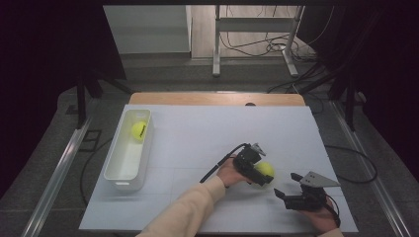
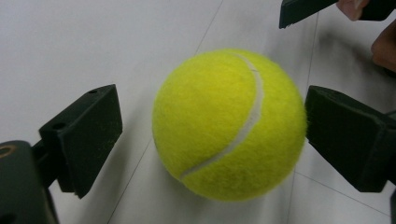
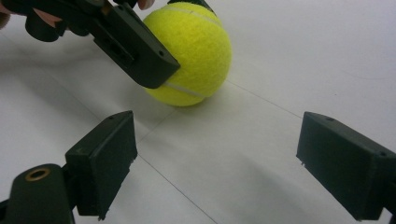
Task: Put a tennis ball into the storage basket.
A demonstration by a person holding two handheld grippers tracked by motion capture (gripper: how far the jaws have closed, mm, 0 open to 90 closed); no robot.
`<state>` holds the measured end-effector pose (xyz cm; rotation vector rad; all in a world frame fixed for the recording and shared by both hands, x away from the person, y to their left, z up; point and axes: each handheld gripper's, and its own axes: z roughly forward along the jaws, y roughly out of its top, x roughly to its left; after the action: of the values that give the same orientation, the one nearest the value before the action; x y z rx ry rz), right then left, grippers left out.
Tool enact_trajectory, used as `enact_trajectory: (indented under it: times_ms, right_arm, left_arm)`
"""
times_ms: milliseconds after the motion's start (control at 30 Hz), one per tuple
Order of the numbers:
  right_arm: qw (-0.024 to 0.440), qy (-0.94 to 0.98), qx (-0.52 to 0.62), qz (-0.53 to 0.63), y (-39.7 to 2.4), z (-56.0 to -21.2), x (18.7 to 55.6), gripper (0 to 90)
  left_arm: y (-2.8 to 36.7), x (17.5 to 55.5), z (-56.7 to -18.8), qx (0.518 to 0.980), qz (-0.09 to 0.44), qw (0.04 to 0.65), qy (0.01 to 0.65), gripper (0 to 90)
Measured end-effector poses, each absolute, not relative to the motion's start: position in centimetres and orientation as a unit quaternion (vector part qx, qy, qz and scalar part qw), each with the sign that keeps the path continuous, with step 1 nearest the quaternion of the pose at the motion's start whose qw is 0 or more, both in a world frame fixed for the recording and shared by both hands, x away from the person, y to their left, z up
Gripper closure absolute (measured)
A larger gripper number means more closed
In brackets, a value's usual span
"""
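Dark print on tennis ball (image 1: 139, 130) in bin, unreadable.

Left gripper (image 1: 259, 174) covers the near tennis ball's (image 1: 267, 170) left side in high view. Print on 2nd ball (image 1: 139, 130), in white bin (image 1: 114, 173) by desk's left edge, too small to read. Right hand (image 1: 323, 220) cut off at bottom edge.

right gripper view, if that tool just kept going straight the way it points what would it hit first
Probably the tennis ball on the table, though the left tool, already straddling the ball, sits on its near side and could be met first. Depth is hard to judge. The right tool is open, with nothing between its jaws.
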<state>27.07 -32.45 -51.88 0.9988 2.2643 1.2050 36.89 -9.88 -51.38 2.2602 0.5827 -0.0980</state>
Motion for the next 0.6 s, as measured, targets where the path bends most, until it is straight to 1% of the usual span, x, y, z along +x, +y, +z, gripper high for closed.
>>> enact_trajectory:
  times_ms: [100, 167, 200, 400, 600]
  right_arm:
    - [0.193, 0.808, 0.355, 0.427, -32.43, -51.91, 27.09, 12.6]
    - [0.194, 0.809, 0.355, 0.425, -32.43, -51.92, 27.09, 12.6]
    - [0.194, 0.81, 0.355, 0.425, -32.43, -51.91, 27.08, 12.6]
    - [0.193, 0.808, 0.356, 0.428, -32.47, -51.9, 27.05, 12.6]
    - [0.194, 0.807, 0.356, 0.429, -32.48, -51.88, 27.04, 12.6]
  left_arm:
    - [-10.13, 36.73, -51.57, 0.887, -0.04, 0.397, 0.232, 13.2]
    - [-10.08, 36.69, -51.5, 0.882, -0.048, 0.409, 0.228, 21.3]
    - [-10.18, 36.59, -51.44, 0.883, -0.041, 0.409, 0.226, 24.4]
    - [-10.07, 36.46, -51.22, 0.885, -0.028, 0.406, 0.227, 25.5]
    - [-9.49, 36.28, -50.65, 0.874, -0.022, 0.424, 0.236, 25.6]
